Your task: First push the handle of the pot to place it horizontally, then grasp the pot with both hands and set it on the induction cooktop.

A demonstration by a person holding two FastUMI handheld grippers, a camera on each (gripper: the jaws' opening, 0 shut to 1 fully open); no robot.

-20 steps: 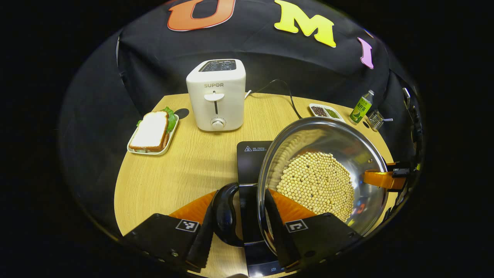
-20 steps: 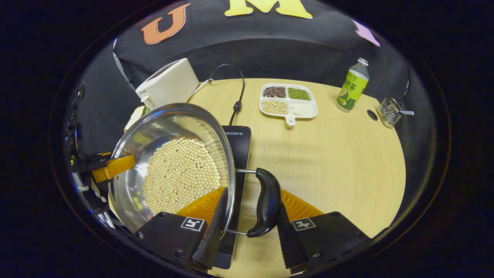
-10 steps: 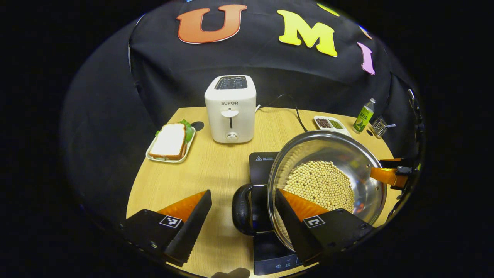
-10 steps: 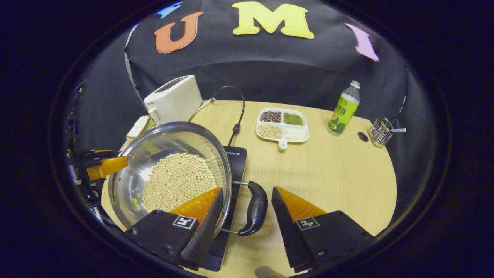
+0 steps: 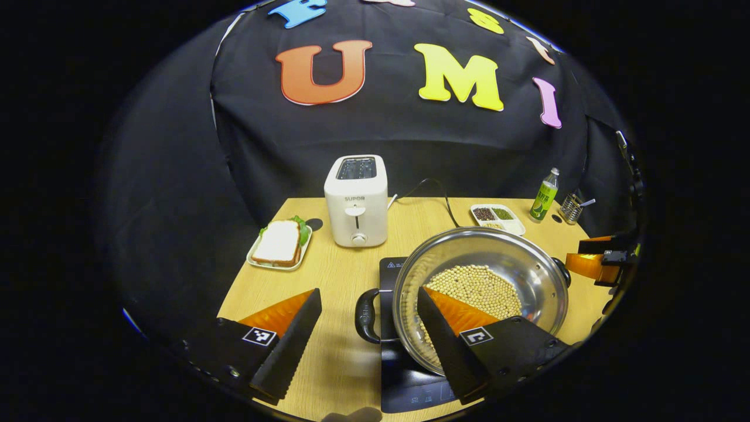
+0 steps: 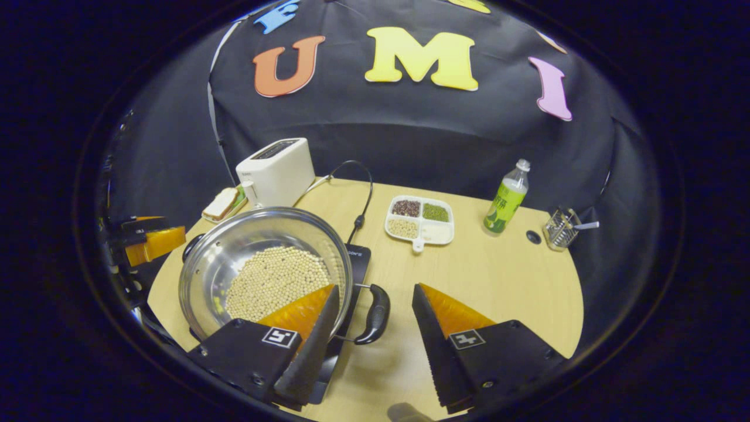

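Resting on induction cooktop [image 5: 391, 271]: pot [image 5: 480, 293] of beans, on round wooden desk [image 6: 504, 281] against black cloth wall. Left gripper [image 5: 369, 334], right gripper [image 6: 375, 337] wide open, empty.

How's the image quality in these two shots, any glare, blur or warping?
Left gripper view: sharp, fisheye bows the table edge, soft reflections on the pot wall. Right gripper view: also sharp, pot shows mild sheen, light falls off toward the dark edges; bottle leans from distortion.
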